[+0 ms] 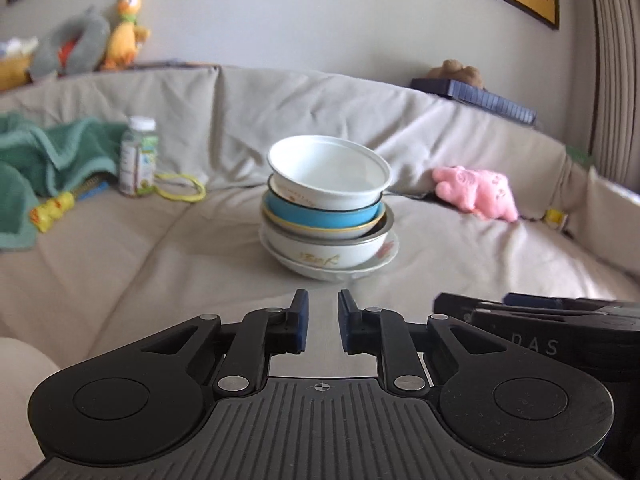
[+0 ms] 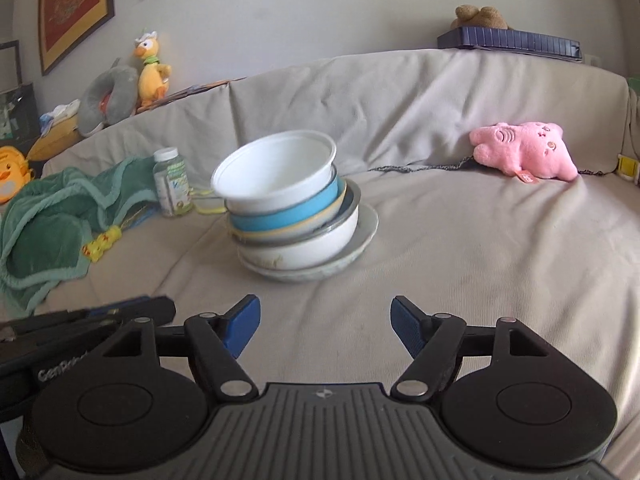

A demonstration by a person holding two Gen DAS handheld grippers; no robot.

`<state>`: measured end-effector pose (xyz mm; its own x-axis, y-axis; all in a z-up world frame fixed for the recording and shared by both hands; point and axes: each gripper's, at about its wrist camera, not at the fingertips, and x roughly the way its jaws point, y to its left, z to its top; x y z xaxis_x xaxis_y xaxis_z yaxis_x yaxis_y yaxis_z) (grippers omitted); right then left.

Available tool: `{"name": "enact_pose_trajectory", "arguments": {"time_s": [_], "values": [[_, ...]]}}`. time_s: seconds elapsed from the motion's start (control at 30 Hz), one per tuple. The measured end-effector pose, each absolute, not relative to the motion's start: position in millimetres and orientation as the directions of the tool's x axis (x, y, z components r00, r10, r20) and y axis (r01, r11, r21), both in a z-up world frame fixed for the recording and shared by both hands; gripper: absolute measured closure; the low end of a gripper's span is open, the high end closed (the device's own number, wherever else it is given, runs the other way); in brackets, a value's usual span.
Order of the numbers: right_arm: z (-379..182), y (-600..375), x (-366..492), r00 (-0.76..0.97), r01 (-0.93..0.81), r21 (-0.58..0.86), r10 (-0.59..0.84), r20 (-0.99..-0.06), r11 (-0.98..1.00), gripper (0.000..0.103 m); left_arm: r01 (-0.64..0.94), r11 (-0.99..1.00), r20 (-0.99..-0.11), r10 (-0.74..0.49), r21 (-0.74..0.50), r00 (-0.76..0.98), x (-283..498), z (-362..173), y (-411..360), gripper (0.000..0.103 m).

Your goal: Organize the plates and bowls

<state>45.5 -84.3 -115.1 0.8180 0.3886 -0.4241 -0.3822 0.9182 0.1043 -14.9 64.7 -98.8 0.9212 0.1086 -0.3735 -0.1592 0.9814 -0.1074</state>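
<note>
- Your two claws hover low over a sofa draped in a beige cover, creased and dimpled where the cushions meet.
- Your left claw has its blue pads drawn close together, only a narrow gap left between them, and nothing in it.
- Your right claw stands spread wide, with nothing between its pads.
- The two claws sit just beside each other; each shows at the edge of the other's view.
- A stack of bowls and a plate rests on the sofa seat, ahead of both claws and apart from them.
- The stack leans: a white bowl on top sits tilted, below it a blue bowl, then a larger white bowl, all on a pale plate.
- To the left of the stack, a small bottle with a white cap stands upright, with a yellow loop beside it.
- Further left, a green towel lies crumpled on the seat, a small yellow toy at its edge.
- To the right, a pink plush lies against the sofa back.
- On the ledge behind the sofa: a yellow duck, a grey neck pillow, a dark blue box and a brown plush behind it.
- The wall behind is plain and pale, with framed pictures in red and gold.
- Soft daylight fills the room; parts of both views are slightly blurred.
</note>
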Motion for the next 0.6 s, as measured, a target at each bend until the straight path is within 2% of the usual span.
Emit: {"name": "enact_pose_trajectory", "arguments": {"time_s": [0.1,0.6], "values": [[-129,-88,38,0.817,-0.374,0.089,0.374,-0.439,0.923,0.028,-0.161,0.986,-0.377,0.133,-0.044,0.916,-17,-104,55,0.084],[-132,-87,35,0.823,-0.375,0.078,0.370,-0.431,0.924,0.028,-0.140,0.988,-0.400,0.101,-0.069,0.911,-15,-109,56,0.084]]}}
